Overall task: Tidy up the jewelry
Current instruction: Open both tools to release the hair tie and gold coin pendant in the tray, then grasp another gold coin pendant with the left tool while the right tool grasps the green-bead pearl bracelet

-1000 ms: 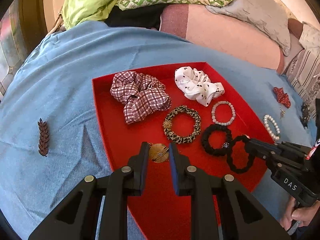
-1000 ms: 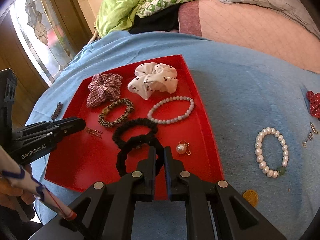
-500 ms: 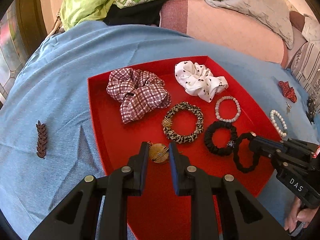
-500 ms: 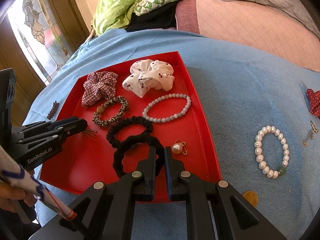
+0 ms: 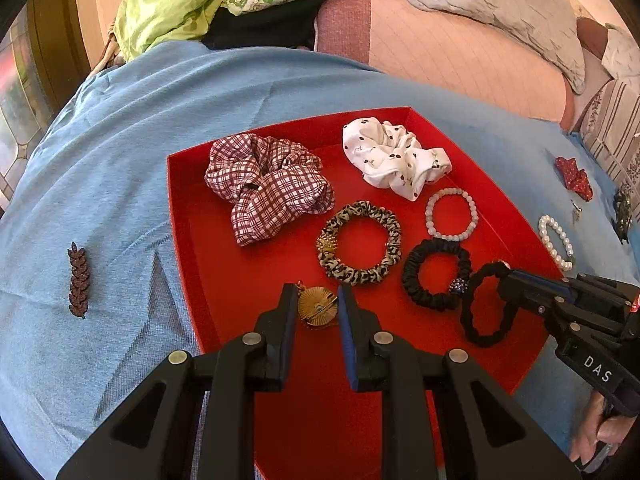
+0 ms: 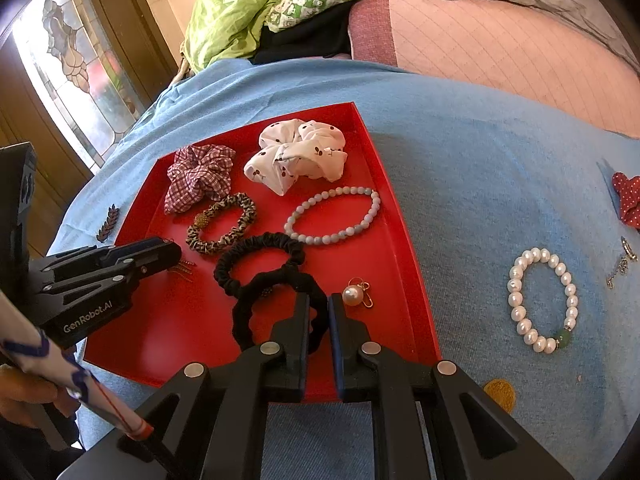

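Leaf-shaped brown hair clip (image 5: 78,280) lay on the blue cloth (image 5: 120,152) at 9 o'clock of the red rectangular tray (image 5: 182,216). Left gripper (image 5: 316,308) sat with fingers parted around the round gold brooch (image 5: 317,306) on the tray floor, grip not confirmed. Right gripper (image 6: 318,306) was clamped on the plain black fabric scrunchie (image 6: 276,312) at the tray's 5 o'clock. White pearl bracelet (image 6: 542,300) lay off-tray at 3 o'clock.
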